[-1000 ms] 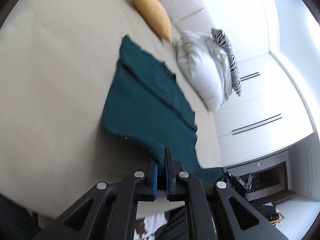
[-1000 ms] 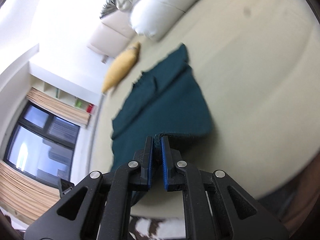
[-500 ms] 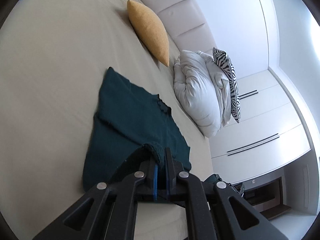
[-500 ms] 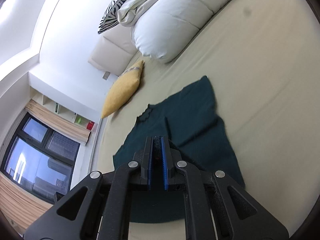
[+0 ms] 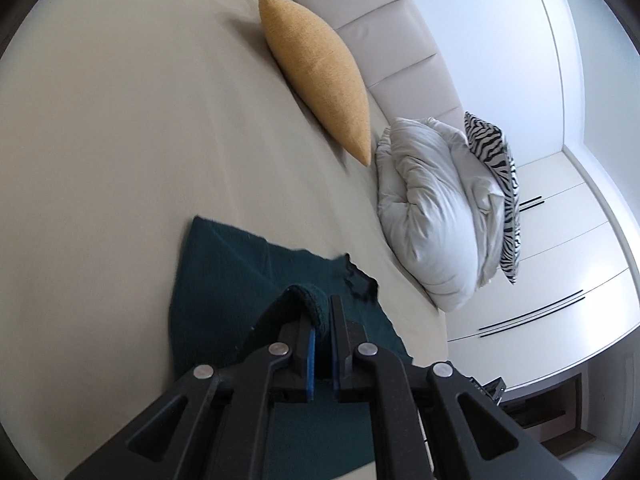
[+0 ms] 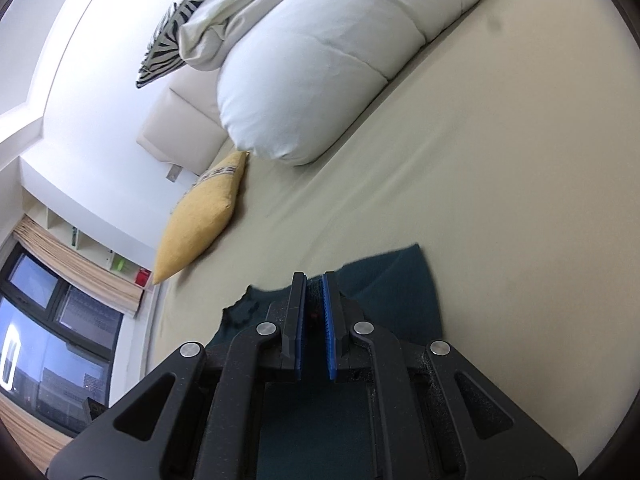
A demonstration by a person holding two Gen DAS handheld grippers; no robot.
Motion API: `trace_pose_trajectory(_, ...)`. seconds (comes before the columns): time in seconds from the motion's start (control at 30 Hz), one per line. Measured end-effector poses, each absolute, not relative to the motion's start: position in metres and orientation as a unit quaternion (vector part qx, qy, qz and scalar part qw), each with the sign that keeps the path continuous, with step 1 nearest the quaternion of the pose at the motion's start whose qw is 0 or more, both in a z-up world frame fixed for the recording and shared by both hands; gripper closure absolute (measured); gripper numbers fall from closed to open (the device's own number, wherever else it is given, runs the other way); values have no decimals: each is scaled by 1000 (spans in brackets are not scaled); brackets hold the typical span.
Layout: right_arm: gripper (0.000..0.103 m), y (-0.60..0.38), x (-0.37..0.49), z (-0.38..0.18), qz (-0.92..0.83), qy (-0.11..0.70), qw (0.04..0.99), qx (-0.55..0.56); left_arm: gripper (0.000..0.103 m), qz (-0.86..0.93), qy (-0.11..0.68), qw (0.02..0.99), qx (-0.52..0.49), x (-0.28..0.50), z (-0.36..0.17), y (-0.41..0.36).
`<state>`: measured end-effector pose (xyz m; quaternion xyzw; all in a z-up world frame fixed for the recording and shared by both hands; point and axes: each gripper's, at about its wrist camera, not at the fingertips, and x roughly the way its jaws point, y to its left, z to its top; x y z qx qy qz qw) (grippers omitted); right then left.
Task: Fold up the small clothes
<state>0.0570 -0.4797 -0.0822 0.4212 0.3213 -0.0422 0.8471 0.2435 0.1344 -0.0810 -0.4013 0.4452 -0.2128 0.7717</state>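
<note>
Dark green garment lies spread on the beige bed, its near part hidden behind both tools and its outline cut off at the lower frame edge. One left gripper is clenched on a rolled edge of the cloth; one right gripper has its blue pads close together with dark fabric between them, though whether it truly pinches is hard to make out. Beyond lie one yellow cushion, one white duvet and one zebra-striped pillow.
</note>
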Motion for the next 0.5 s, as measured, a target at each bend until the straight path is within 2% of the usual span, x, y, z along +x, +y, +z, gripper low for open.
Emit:
trace_pose_trajectory(0.23, 95, -497, 120, -124, -76, 345, 841, 410, 96, -186, 472, 770, -387, 288, -121, 126)
trace_pose_trajectory(0.3, 92, -500, 136, -137, -93, 360, 839, 399, 90, -179, 485, 764, -387, 294, -135, 126)
trace_pose_trajectory(0.33, 88, -502, 144, -142, -106, 369, 837, 390, 87, -176, 490, 759, -391, 294, -140, 126)
trace_pose_trajectory(0.4, 63, -506, 152, -149, -111, 376, 834, 389, 76, -178, 481, 765, -390, 290, -138, 128)
trace_pose_trajectory(0.43, 48, -507, 152, -150, -113, 371, 834, 391, 72, -177, 476, 771, -384, 287, -134, 128)
trace_pose_trajectory(0.47, 43, -506, 150, -148, -116, 364, 839, 388, 63, -175, 472, 775, -382, 284, -129, 129)
trace_pose_trajectory(0.5, 43, -505, 147, -144, -121, 357, 846, 377, 55, -171, 465, 780, -381, 281, -123, 130)
